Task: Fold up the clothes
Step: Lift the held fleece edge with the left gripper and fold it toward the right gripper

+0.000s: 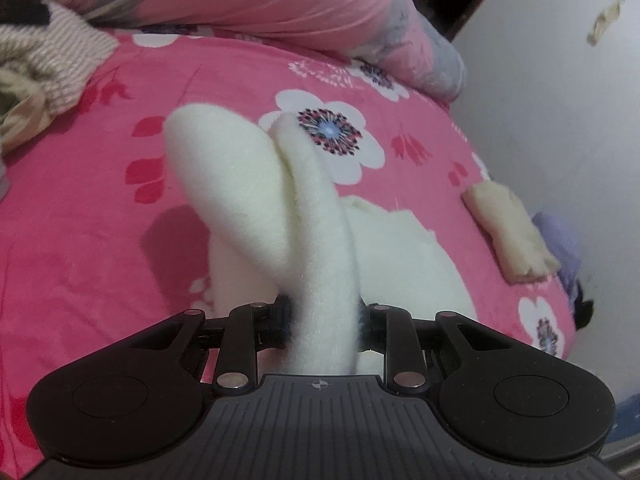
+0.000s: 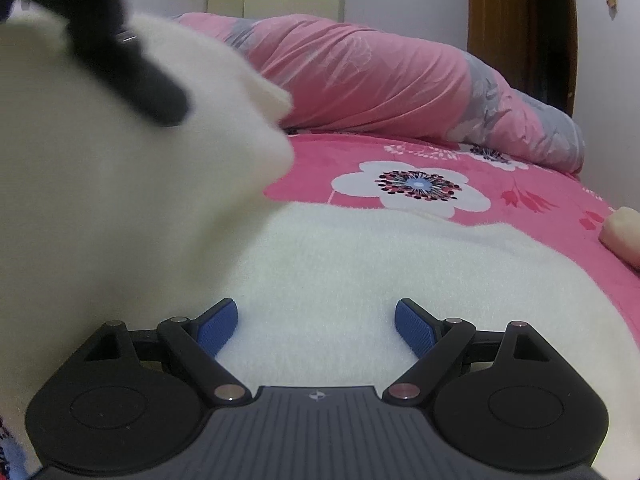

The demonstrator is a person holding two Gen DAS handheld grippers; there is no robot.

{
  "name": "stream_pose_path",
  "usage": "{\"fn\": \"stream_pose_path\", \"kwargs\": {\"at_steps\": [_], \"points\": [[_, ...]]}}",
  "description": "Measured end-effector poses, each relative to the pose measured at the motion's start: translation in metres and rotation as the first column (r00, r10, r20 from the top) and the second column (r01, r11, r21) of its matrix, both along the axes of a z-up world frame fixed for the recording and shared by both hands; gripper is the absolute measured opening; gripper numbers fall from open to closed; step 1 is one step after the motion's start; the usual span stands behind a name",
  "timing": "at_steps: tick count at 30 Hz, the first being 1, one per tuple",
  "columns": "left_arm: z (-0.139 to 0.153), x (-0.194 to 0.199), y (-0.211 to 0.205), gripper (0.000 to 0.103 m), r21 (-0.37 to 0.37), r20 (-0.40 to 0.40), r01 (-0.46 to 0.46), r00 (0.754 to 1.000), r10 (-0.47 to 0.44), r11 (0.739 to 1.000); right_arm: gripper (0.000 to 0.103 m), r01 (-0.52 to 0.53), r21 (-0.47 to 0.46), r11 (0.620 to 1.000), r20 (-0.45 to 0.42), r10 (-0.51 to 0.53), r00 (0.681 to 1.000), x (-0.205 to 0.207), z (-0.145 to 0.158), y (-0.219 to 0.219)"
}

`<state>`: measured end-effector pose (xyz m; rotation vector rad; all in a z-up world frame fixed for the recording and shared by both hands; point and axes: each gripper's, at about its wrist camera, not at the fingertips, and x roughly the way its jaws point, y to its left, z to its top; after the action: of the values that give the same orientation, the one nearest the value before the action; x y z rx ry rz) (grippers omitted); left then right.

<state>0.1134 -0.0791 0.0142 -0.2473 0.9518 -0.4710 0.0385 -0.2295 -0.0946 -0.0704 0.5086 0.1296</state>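
Fuzzy cream fleece garment (image 1: 320, 240) pinched in left hand-held gripper (image 1: 324, 320), right hand-held gripper (image 2: 316, 328) wide.

we see a cream-white fleece garment (image 1: 260, 184) on a pink flowered bedspread, soft and fuzzy, with one part raised off the bed in a folded, drooping loop. the rest of it (image 2: 340, 280) lies spread flat on the bed, and a smaller folded cream piece (image 1: 508, 236) lies well apart, near the bed's edge.

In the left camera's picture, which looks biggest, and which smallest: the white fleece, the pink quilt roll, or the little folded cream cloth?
As they look:
1. Quilt roll
2. White fleece, near the camera, so its rank against the quilt is unsure
3. Folded cream cloth, clearly smallest
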Motion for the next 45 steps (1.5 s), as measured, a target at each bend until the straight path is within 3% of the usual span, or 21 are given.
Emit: {"fn": "stream_pose_path", "kwargs": {"at_steps": [9, 13, 15, 20, 22, 26, 32, 38, 45], "points": [[0.007, 0.001, -0.047, 0.025, 0.097, -0.001, 0.025, 1.0, -0.025, 0.995, 0.085, -0.007, 0.047, 0.999, 0.029, 0.006, 1.0, -0.016, 0.008, -0.019], [0.002, 0.005, -0.076, 0.032, 0.132, -0.039, 0.081, 0.996, -0.076, 0.988, 0.085, 0.015, 0.064, 0.998, 0.042, -0.017, 0.999, -0.03, 0.01, -0.039], [-0.002, 0.006, -0.092, 0.04, 0.132, -0.065, 0.114, 0.992, -0.107, 0.985, 0.085, 0.014, 0.075, 0.997, 0.044, -0.017, 0.999, -0.034, 0.009, -0.045], [-0.001, 0.005, -0.128, 0.046, 0.113, -0.097, 0.192, 0.979, -0.181, 0.975, 0.085, 0.013, 0.088, 0.996, 0.055, -0.018, 0.998, -0.041, 0.005, -0.053], [0.006, 0.001, -0.136, 0.045, 0.053, -0.087, 0.252, 0.965, -0.247, 0.966, 0.085, 0.009, 0.087, 0.996, 0.063, -0.015, 0.998, -0.041, 0.004, -0.052], [0.023, -0.008, -0.119, 0.046, -0.063, -0.008, 0.27, 0.963, -0.271, 0.961, 0.086, 0.0, 0.12, 0.993, 0.059, -0.007, 0.998, -0.04, 0.002, -0.057], [0.04, -0.039, -0.032, 0.048, -0.113, 0.179, 0.201, 0.968, -0.179, 0.973, 0.086, -0.002, 0.134, 0.991, 0.055, -0.005, 0.998, -0.04, 0.001, -0.06], [0.004, -0.09, 0.02, 0.052, 0.057, 0.293, 0.174, 0.938, -0.183, 0.983, 0.086, -0.014, 0.159, 0.987, 0.036, 0.009, 0.999, -0.045, 0.009, -0.067], [-0.052, -0.122, 0.019, 0.057, 0.137, 0.327, 0.196, 0.916, -0.232, 0.971, 0.086, 0.048, 0.088, 0.995, -0.004, -0.048, 0.999, -0.077, 0.03, -0.094]]}}
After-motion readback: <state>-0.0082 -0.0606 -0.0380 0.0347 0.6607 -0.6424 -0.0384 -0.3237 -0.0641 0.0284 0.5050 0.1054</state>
